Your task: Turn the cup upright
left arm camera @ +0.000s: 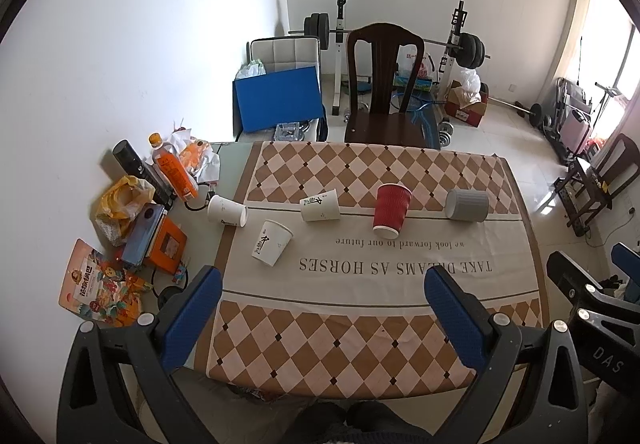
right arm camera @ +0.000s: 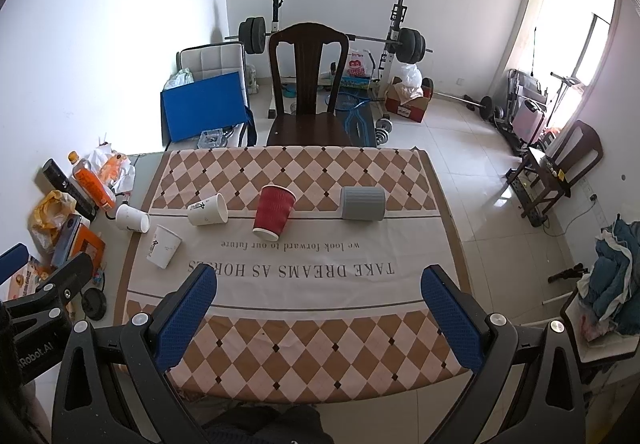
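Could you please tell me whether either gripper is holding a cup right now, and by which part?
Neither: left gripper and right gripper are both open and empty.

left gripper (left arm camera: 322, 308): black frame, blue bumpy pads, silver screws | right gripper (right arm camera: 318, 308): same look, white "DAS" letters

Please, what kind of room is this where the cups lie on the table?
Most likely a room in a home, used for both dining and exercise. A table with a checked cloth and a dark wooden chair stand before a barbell rack, and snacks and a drink bottle sit by the wall.
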### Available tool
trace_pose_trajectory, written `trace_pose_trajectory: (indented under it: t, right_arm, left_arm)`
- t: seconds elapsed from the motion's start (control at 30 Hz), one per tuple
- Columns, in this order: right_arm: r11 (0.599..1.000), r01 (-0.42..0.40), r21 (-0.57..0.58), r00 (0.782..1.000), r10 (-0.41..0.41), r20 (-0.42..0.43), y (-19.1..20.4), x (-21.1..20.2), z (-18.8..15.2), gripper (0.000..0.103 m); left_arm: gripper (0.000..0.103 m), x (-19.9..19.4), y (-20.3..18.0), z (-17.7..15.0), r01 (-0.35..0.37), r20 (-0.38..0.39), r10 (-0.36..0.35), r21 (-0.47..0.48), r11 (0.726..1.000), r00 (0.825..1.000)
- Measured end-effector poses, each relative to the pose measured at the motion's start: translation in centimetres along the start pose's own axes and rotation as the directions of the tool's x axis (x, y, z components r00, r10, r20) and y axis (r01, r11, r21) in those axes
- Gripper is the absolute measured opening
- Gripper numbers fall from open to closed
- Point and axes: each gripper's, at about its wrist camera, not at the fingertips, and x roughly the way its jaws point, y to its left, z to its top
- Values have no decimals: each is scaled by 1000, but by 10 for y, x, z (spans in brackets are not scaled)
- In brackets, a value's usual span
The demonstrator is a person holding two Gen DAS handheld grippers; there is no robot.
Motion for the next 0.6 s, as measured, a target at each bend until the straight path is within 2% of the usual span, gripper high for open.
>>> trace_pose_trajectory:
  t: [0.6]
  right_arm:
    - [1000,-1,1,1000,1,5,1,-1,-1,103]
  left_arm:
    - [103,0,3,-2,4,4,-4,-2,1000,1000]
